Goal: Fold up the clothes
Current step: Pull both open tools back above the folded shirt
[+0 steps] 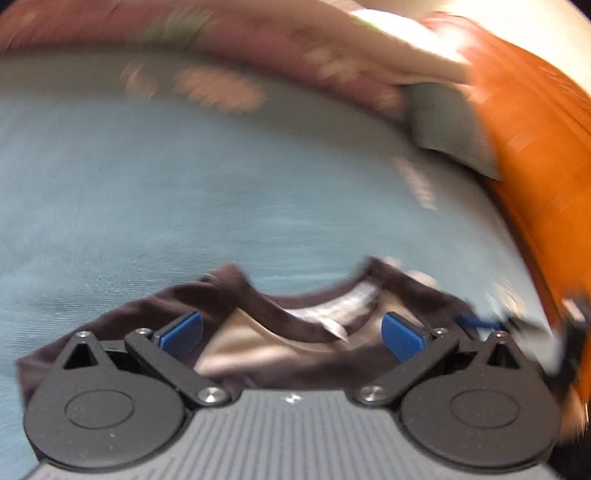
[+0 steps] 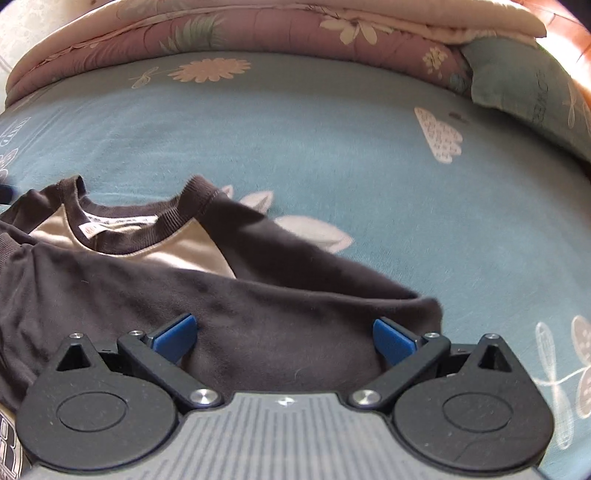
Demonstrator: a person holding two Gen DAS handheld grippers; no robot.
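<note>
Lying on the blue floral bedsheet [image 2: 332,140], the dark brown sweatshirt [image 2: 258,295] with beige chest panel is partly folded, and both the left claw [image 1: 291,332] and the right claw [image 2: 284,336] hover over it released, grasping nothing. A pinch of only one layer could drag the fold apart (the left view is blurred, so alignment there is uncertain). Free sheet stretches ahead to the folded quilt [image 2: 258,29] and the pillow [image 2: 524,85].

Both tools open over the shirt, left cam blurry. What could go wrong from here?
1. The left tool is motion-blurred near the collar; closing now might catch only the neckline.
2. The right tool sits over layered brown fabric of the shirt; it might pinch just one layer, skewing the fold.
</note>
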